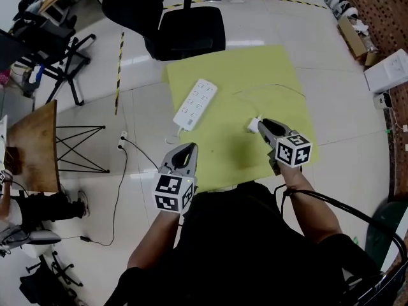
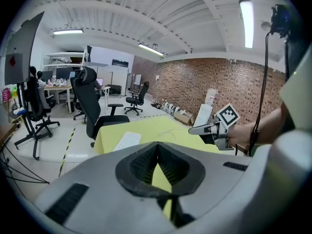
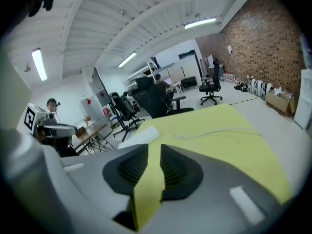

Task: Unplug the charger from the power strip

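Observation:
On the yellow table (image 1: 280,75) a white power strip (image 1: 196,104) lies at the back left, with nothing plugged into it. The small white charger (image 1: 254,125) rests on the table to its right, and its thin cable (image 1: 271,91) runs off toward the far edge. My right gripper (image 1: 263,123) hovers just beside the charger. In the right gripper view the right gripper (image 3: 150,147) is open, with only yellow table between the pads. The power strip (image 3: 143,135) and the cable (image 3: 219,132) show beyond it. My left gripper (image 1: 189,146) hangs at the table's near edge. Its tips (image 2: 157,147) meet and hold nothing.
A black office chair (image 1: 191,30) stands behind the table. A wooden desk (image 1: 32,148) and a black cable on the floor (image 1: 118,190) are to the left. A white box (image 1: 389,69) sits at the right. More chairs and desks fill the room's left side.

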Tool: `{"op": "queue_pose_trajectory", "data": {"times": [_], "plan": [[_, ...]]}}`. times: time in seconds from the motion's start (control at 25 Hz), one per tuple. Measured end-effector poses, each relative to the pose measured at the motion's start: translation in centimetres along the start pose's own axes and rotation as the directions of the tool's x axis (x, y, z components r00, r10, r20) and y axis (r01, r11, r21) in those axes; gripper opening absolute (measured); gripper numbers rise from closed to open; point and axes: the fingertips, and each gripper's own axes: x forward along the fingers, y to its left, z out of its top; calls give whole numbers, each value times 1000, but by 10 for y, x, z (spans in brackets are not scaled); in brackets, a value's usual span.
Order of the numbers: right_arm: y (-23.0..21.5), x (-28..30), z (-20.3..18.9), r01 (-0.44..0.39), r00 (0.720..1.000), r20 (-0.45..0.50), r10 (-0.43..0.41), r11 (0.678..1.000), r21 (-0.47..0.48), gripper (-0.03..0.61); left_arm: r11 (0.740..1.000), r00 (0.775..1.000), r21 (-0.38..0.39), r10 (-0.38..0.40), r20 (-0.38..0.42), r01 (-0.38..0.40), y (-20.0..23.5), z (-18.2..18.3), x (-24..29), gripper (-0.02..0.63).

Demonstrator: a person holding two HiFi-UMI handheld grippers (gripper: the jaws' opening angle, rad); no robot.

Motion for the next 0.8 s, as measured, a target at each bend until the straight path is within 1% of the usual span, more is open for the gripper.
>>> {"op": "queue_pose_trajectory", "data": {"times": [0.04, 0.08, 0.12, 0.2, 0.24, 0.32, 0.44, 0.56, 0.6, 0.72, 0.8], "plan": [[15, -9, 12, -24, 998, 54, 24, 1000, 7, 35, 1000, 1000, 6, -12, 6, 12, -1, 1, -5, 6], [32, -18, 23, -62, 992, 107, 60, 998, 16, 2, 1000, 1000, 18, -23, 11, 23, -1, 2, -10, 6], [50, -27, 34, -111, 982, 159, 105, 993, 31, 2, 999, 999, 35, -36, 16, 35, -2, 4, -14, 6], [81, -43, 51, -207, 950, 252, 183, 976, 71, 2, 995, 997, 71, -78, 26, 76, -9, 10, -20, 6], [93, -51, 57, -232, 937, 287, 200, 969, 84, 2, 991, 994, 85, -107, 34, 103, -14, 15, -23, 6], [112, -65, 62, -245, 924, 322, 206, 966, 86, 2, 983, 987, 106, -153, 49, 147, -24, 23, -26, 6], [135, -81, 56, -245, 923, 314, 223, 969, 31, 2, 978, 983, 137, -166, 76, 155, -33, 31, -34, 6], [144, -86, 37, -214, 943, 248, 224, 974, -70, 2, 983, 983, 139, -140, 115, 124, -38, 31, -48, 6], [142, -85, 30, -206, 949, 225, 220, 975, -85, 2, 985, 984, 134, -127, 127, 110, -39, 31, -53, 6], [134, -89, 23, -218, 952, 207, 226, 974, -58, 2, 992, 985, 111, -80, 150, 63, -43, 28, -64, 6], [135, -99, 22, -228, 949, 207, 238, 971, -70, 2, 997, 986, 76, -43, 161, 31, -47, 24, -70, 6]]}}
